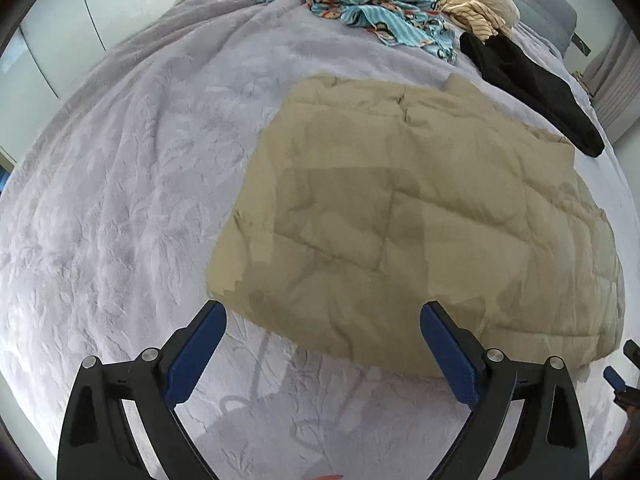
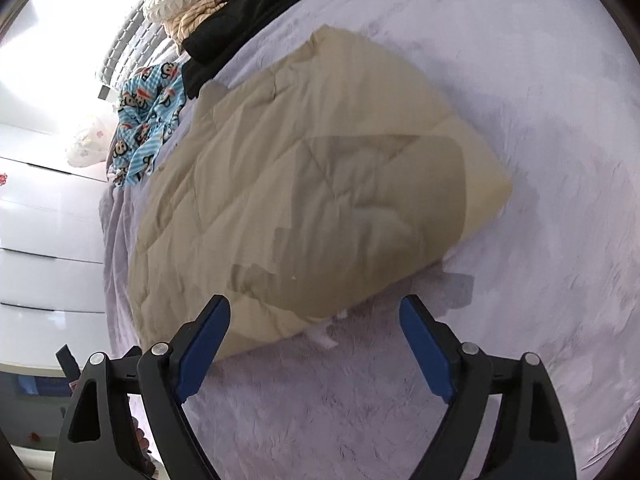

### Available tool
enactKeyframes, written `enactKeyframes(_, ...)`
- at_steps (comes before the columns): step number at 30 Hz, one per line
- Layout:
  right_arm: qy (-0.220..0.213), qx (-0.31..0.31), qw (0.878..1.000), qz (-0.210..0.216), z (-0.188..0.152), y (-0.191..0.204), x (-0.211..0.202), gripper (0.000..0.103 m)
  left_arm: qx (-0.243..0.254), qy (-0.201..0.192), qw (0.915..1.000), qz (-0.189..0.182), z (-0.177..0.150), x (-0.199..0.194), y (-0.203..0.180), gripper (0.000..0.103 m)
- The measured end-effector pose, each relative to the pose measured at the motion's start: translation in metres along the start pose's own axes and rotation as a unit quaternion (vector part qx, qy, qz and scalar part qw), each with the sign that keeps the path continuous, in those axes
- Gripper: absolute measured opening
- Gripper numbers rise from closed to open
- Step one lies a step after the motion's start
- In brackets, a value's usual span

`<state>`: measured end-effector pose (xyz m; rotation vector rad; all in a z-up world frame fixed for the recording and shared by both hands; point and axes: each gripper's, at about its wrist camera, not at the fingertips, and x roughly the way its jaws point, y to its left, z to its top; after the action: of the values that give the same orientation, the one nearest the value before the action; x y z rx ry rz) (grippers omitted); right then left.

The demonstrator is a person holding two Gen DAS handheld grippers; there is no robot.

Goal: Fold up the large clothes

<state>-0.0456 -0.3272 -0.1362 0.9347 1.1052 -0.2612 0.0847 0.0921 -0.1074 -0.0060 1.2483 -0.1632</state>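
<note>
Quilting runs in soft squares across the beige padded garment (image 1: 404, 216), which lies folded into a rough rectangle on the pale lilac bed cover (image 1: 120, 200) — it fills the centre and right of the left wrist view and the middle of the right wrist view (image 2: 304, 184). The left gripper (image 1: 323, 322) hangs above the garment's near edge at the bottom of its frame, its blue-padded fingers (image 1: 196, 354) spread wide with nothing between them. The right gripper (image 2: 315, 316) sits likewise at the bottom of its own frame, fingers (image 2: 426, 350) spread wide and empty, the garment's lower edge just beyond the tips.

Grey shadows of both tools fall on the beige fabric and on the cover beside it. In the upper part of the left wrist view lie a crumpled blue striped cloth printed with monkey faces (image 1: 360, 0), a cream bundle (image 1: 476, 0) to its right, and a black garment (image 1: 532, 88) stretched toward the right edge — close to the beige piece's far corner. White drawers (image 2: 44, 236) stand at the left of the right wrist view.
</note>
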Motion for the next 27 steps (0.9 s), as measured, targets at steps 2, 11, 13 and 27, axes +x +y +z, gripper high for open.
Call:
enactKeyframes(2,0.004,0.000,1.000,0.005,-0.004,-0.001,0.004,0.089,0.002,0.005,1.0000,0.004,-0.003,0.004,0.000,0.098)
enactKeyframes(11,0.013,0.032,0.999,0.028,-0.016,-0.013,0.035,0.090,-0.004,0.021,0.9997,0.008,-0.019,0.025,0.004,0.098)
enactKeyframes(13,0.016,0.042,0.998,0.038,-0.018,-0.015,0.041,0.090,-0.009,0.023,0.9997,0.006,-0.021,0.029,0.005,0.103)
enactKeyframes(27,-0.027,0.150,0.980,0.130,0.007,-0.023,0.067,0.090,-0.121,0.024,0.9826,-0.139,-0.018,0.037,0.041,0.103)
